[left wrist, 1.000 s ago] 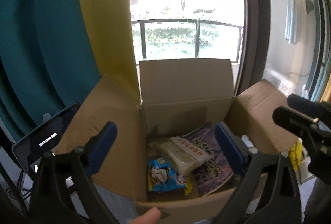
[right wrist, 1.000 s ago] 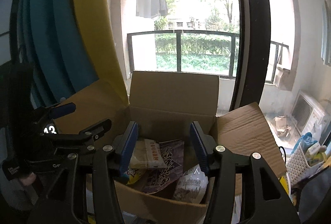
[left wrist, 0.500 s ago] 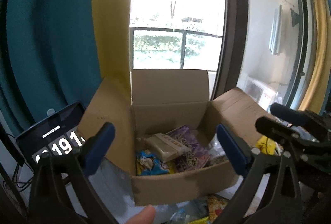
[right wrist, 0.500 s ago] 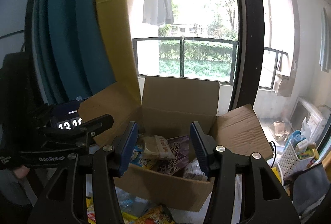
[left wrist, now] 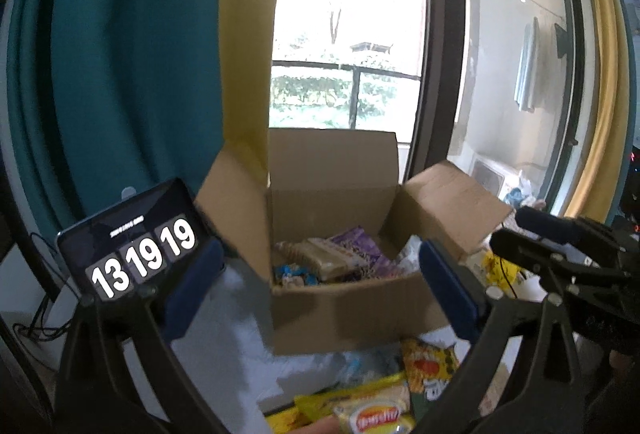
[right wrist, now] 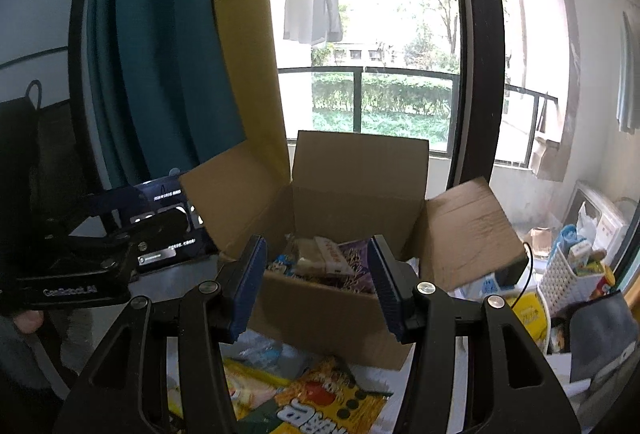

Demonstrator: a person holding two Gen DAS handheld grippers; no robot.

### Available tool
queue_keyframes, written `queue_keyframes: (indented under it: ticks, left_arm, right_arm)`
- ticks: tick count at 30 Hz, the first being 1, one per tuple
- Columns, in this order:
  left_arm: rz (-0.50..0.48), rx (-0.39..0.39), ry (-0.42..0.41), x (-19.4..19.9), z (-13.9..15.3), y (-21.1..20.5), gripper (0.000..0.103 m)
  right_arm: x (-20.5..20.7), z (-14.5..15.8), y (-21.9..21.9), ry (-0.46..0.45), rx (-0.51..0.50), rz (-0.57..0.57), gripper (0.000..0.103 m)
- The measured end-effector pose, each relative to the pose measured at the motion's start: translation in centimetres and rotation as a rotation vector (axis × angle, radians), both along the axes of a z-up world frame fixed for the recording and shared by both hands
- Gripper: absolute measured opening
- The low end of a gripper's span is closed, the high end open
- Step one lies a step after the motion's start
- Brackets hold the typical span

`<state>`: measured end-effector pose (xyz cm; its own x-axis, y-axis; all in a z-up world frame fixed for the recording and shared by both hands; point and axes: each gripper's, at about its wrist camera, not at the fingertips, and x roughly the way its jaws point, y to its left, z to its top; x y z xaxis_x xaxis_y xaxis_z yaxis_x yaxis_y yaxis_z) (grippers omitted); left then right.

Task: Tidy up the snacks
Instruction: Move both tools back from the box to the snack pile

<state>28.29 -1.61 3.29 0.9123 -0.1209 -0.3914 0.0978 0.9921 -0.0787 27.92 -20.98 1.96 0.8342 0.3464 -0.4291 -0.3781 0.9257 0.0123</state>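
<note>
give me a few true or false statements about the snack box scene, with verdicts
1. The brown cardboard box has its flaps open. True.
2. The box is empty. False: several packets lie inside, among them a purple snack packet and a beige wrapped packet.
3. The right gripper holds a packet. False: its jaws stand open with nothing between them.
4. A dark tablet showing white clock digits stands left of the box. True.
5. More snack packets, one a yellow and orange packet, lie outside, in front of the box. True.
</note>
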Motion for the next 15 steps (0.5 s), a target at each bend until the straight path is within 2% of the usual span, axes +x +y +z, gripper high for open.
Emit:
queue_keyframes:
  ticks: [15]
  left_arm:
    - [0.002,-0.003,0.021,-6.9,-1.6,0.3,0.100]
  right_arm:
    - [-5.6,-1.6,-0.6,0.012,0.006,-0.004,0.055]
